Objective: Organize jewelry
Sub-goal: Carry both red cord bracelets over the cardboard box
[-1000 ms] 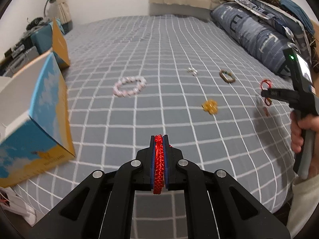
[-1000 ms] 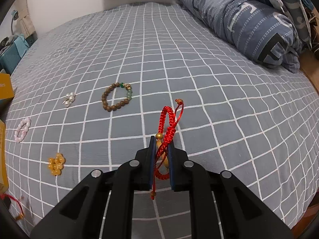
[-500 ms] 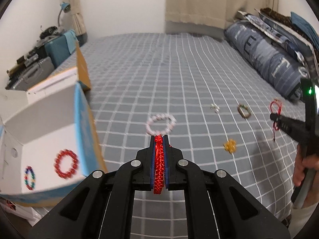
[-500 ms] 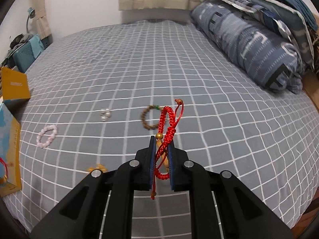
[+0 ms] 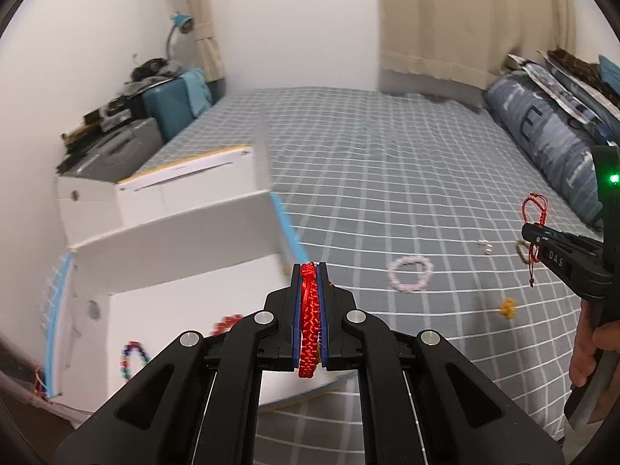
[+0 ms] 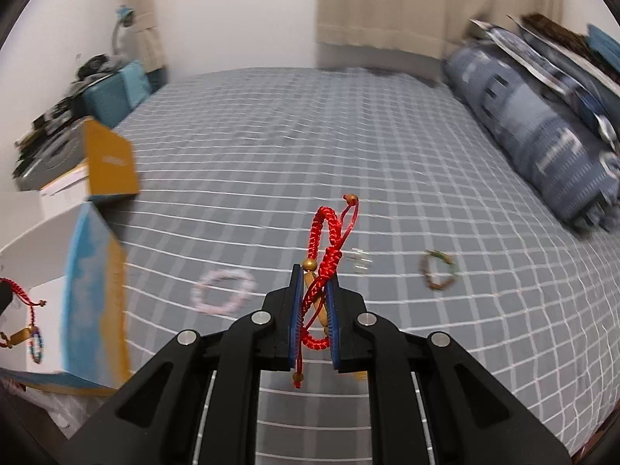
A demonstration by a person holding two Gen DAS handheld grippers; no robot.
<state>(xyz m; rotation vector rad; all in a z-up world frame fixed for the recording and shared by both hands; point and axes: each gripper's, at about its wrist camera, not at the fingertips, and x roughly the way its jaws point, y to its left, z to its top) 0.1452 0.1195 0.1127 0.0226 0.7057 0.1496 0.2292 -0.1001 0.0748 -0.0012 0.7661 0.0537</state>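
Bed (image 5: 387,178) with grey grid-check cover fills both views, ahead of and under both hand-held grippers. Rolled blue bedding (image 6: 534,147) runs along its far right edge, blurred.

Open white box (image 5: 186,232), blue and yellow outside, sits at the bed's left edge, below and left of the left hand-held gripper (image 5: 309,267). Its near corner is hidden behind the gripper body. Inside: a multicolour bead bracelet (image 5: 133,356) on the floor of the box and a red bead bracelet (image 5: 226,321), mostly covered by the gripper's linkage.

Left hand-held gripper: jaws together, clamped on a red braided cord bracelet (image 5: 309,321), seen edge-on between the pads, so its full shape is unreadable here. In the right wrist view only a loop of it shows at the left frame edge (image 6: 19,294), over the box.

Right hand-held gripper (image 6: 314,271): jaws nearly together, clamped on a second red cord bracelet (image 6: 329,240) with gold beads; the loop sticks up past the tips, a tail hangs below. From the left wrist view it sits to the right (image 5: 533,234), held by a hand (image 5: 589,352) cut off at the frame edge.

Loose on the bed ahead of the right hand-held gripper:
- pink bead bracelet (image 6: 223,290), ahead-left
- brown bead bracelet (image 6: 438,271), ahead-right, smeared
- small silvery piece (image 6: 358,259), just past the tips, too blurred to identify
- small yellow bead cluster (image 5: 507,308), clear only in the left view
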